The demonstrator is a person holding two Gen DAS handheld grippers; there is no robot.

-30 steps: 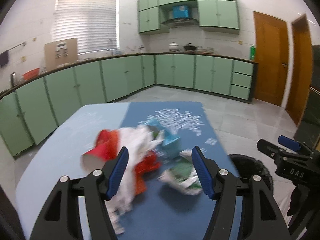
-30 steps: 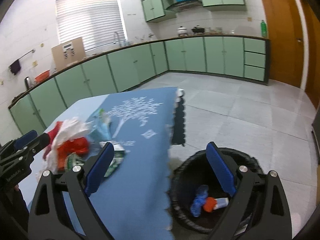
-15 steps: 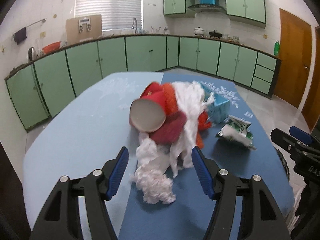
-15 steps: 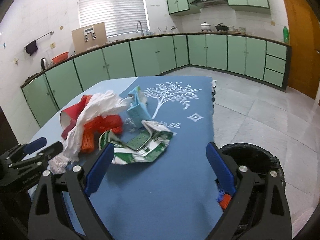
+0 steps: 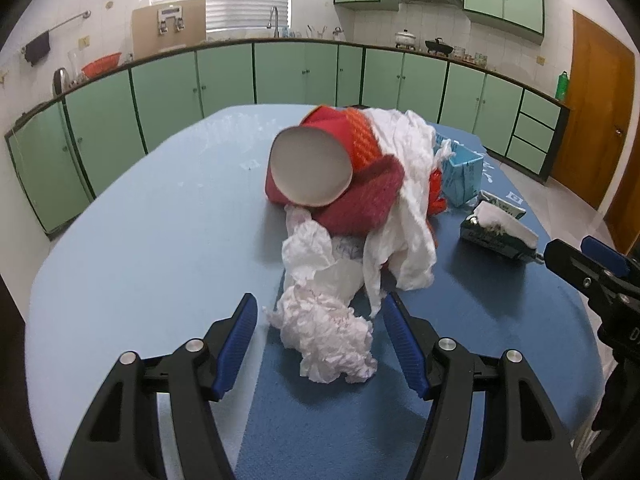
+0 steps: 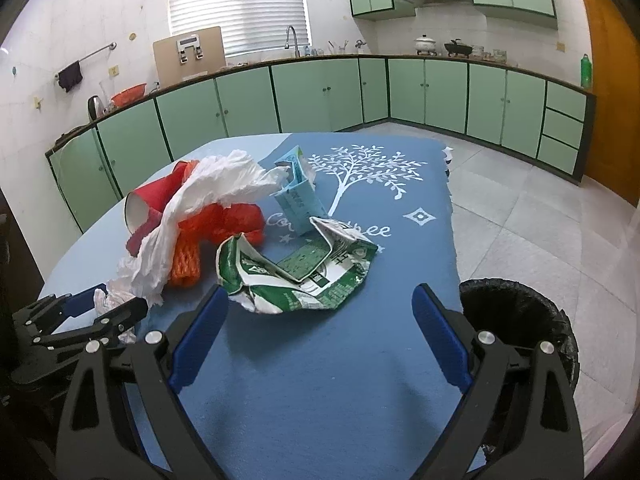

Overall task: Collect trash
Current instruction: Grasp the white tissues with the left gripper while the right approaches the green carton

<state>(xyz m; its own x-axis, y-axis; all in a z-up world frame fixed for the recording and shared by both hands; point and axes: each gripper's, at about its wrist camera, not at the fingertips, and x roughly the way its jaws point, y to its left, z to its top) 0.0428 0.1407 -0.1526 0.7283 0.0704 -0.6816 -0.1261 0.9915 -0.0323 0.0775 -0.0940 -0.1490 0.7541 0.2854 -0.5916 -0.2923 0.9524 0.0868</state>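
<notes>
A heap of trash lies on the blue table (image 5: 140, 248). In it are a red paper cup (image 5: 316, 164) on its side, orange mesh (image 6: 216, 232), a white plastic bag (image 5: 404, 208), a crumpled white tissue (image 5: 328, 332), a light blue carton (image 6: 298, 200) and a flattened green carton (image 6: 304, 276). My left gripper (image 5: 316, 312) is open, its blue pads on either side of the tissue without touching it. My right gripper (image 6: 320, 300) is open just in front of the green carton, nothing between its fingers.
A black-lined waste bin (image 6: 520, 328) stands on the floor off the table's right edge. Green kitchen cabinets (image 6: 320, 96) run along the back walls. A wooden door (image 5: 592, 120) is at the far right.
Both grippers have dropped closer to the table and swung toward the heap. The left now frames the tissue; the right moved from over the bin to face the green carton.
</notes>
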